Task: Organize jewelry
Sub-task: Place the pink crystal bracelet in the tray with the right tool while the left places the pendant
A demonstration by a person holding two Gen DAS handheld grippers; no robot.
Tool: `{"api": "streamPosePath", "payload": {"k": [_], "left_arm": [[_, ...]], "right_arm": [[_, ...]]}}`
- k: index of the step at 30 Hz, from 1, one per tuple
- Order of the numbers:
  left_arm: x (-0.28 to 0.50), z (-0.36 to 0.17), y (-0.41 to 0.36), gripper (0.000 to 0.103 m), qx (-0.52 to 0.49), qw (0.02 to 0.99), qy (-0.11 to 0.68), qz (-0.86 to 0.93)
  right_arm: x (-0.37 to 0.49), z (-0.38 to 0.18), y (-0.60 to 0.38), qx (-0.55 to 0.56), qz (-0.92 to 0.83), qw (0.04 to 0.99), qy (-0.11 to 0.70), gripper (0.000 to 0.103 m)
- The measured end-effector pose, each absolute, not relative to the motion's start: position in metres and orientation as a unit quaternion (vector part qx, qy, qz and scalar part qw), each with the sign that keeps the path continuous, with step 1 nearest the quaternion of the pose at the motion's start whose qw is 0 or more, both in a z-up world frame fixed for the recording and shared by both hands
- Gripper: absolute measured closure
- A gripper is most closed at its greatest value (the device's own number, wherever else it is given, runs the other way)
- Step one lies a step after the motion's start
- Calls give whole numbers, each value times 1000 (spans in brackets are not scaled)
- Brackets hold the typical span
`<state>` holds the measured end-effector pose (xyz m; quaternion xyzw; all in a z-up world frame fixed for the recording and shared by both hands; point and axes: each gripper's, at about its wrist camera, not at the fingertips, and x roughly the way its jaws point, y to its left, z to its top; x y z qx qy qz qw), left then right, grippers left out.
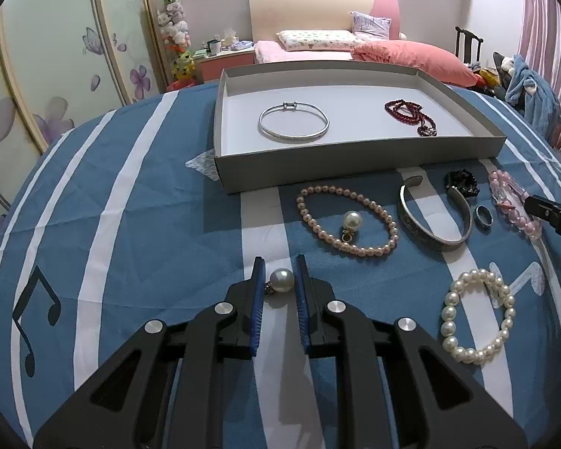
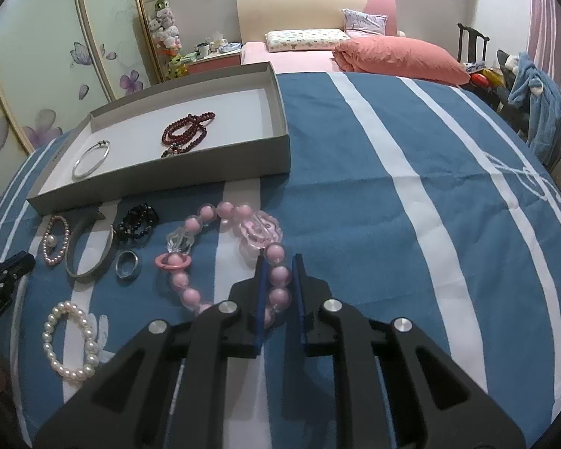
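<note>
A grey box point(image 1: 355, 157) holds a silver bangle point(image 1: 294, 124) and a dark red bead string point(image 1: 411, 116). My left gripper point(image 1: 279, 269) straddles a loose pearl pendant point(image 1: 281, 280) lying on the blue cloth; its jaws stand close beside the pearl. My right gripper point(image 2: 280, 265) has its jaws around the near side of a pink bead bracelet point(image 2: 235, 254) that lies on the cloth. The box point(image 2: 161, 176) also shows in the right wrist view.
On the cloth lie a pink pearl bracelet point(image 1: 346, 220) with a second pearl pendant point(image 1: 351, 222) inside it, a silver cuff point(image 1: 435, 217), a ring point(image 1: 483, 216), black beads point(image 1: 462, 181) and a white pearl bracelet point(image 1: 477, 316). A bed point(image 1: 355, 48) stands behind.
</note>
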<state>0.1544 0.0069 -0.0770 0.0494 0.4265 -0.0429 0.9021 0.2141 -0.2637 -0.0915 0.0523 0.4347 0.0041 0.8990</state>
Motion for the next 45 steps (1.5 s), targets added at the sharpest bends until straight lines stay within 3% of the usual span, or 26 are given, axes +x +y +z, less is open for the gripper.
{"api": "streamPosePath", "payload": {"k": [7,17,32,45], "left_arm": [[146,-66,19,87,14,915,401,-46],[123,-33,11,87,14,952,304,-36],[104,-7,-6,87,28,975,220,-29],[107,1,-17,87,32,978,205,-26]], "right_arm": [[199,-63,-277,123,39,917,378,90],[170,-21,-261,179,108,933,292,90],[145,0,-218,134,118,958,226,90],[138,22,-197,82,100,977,170,90]]}}
